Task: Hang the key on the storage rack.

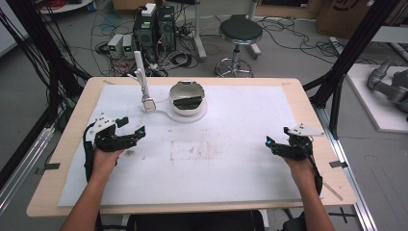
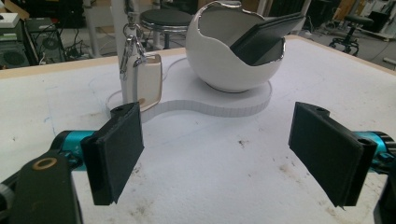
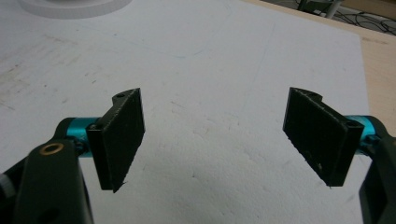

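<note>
Both grippers rest low over the white surface (image 1: 231, 159), jaws spread wide and empty. The left gripper (image 1: 131, 129) points toward the white egg-shaped bowl (image 1: 188, 98); the right gripper (image 1: 272, 143) sits well apart from that bowl, angled inward.

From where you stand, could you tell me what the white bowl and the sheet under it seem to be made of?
The bowl looks like glazed ceramic: smooth, glossy white, with a shiny silvery band along its jagged rim, though coated plastic is possible. The sheet covering the table looks like matte white foam board or paper, given its dull, slightly grainy surface and brownish scuff marks.
</note>
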